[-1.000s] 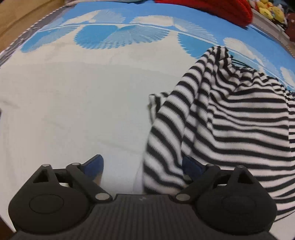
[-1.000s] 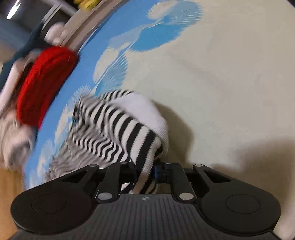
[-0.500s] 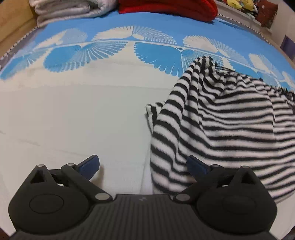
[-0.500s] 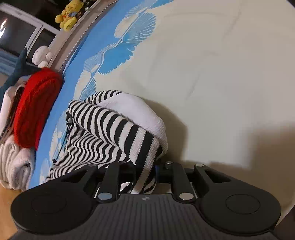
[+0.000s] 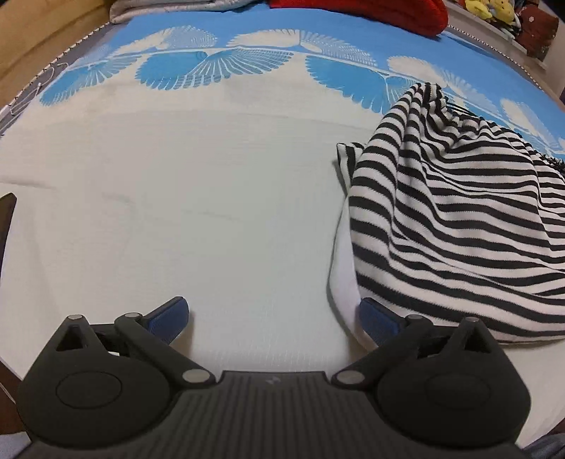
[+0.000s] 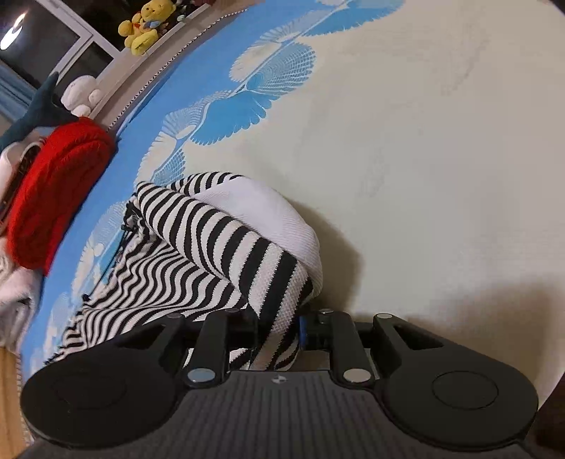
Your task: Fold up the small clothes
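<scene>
A black-and-white striped garment (image 5: 455, 219) lies bunched on the bed at the right of the left wrist view. My left gripper (image 5: 273, 316) is open and empty just above the sheet; its right blue fingertip (image 5: 378, 317) sits by the garment's white lower edge. My right gripper (image 6: 279, 326) is shut on a fold of the striped garment (image 6: 219, 247), which is lifted and drapes away to the left, its white inner side showing on top.
The bed sheet (image 5: 197, 197) is pale with a blue feather-pattern border (image 5: 219, 63). A red knit garment (image 6: 53, 190) and folded pale clothes (image 6: 14, 293) lie along the border. Plush toys (image 6: 141, 28) sit on a ledge beyond.
My left gripper has drawn back to the left, so the striped garment now sits further right in its view. My right gripper keeps its hold on the garment while turning a little.
</scene>
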A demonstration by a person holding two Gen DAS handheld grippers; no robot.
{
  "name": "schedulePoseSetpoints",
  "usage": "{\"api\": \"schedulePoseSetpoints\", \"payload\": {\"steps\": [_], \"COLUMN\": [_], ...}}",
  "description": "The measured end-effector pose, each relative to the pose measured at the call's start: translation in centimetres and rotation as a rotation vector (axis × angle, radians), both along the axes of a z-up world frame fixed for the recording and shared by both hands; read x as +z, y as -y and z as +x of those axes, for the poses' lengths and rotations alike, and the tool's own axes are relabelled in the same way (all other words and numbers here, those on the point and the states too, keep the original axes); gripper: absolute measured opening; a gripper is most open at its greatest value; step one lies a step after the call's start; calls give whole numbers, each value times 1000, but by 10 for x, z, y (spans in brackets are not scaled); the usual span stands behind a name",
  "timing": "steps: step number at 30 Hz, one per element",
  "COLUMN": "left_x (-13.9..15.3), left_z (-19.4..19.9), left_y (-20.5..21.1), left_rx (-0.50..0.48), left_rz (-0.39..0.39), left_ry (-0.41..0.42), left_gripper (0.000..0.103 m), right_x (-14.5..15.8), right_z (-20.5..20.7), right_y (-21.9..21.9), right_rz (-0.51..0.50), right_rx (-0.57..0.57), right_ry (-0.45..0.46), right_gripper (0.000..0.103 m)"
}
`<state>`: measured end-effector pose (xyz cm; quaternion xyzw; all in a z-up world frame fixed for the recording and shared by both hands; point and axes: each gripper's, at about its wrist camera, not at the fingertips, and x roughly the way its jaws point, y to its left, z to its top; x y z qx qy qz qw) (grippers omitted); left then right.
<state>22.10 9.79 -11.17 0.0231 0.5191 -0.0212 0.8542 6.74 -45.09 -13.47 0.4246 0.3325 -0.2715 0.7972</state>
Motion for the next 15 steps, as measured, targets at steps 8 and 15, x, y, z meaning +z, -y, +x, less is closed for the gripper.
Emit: {"api": "schedulePoseSetpoints", "payload": {"steps": [8, 15], "left_x": [-21, -11], "left_z": [12, 23], "left_y": [-12, -23], "left_rx": [23, 51], "left_rz": [-5, -80], "left_ry": [-68, -68], "left_gripper": [103, 103], "right_x": [39, 131], "right_z": [19, 76], "right_y": [-37, -255], "right_rz": [-238, -900], "right_rx": [28, 560], "right_ry": [-14, 174], "right_gripper": [17, 16]}}
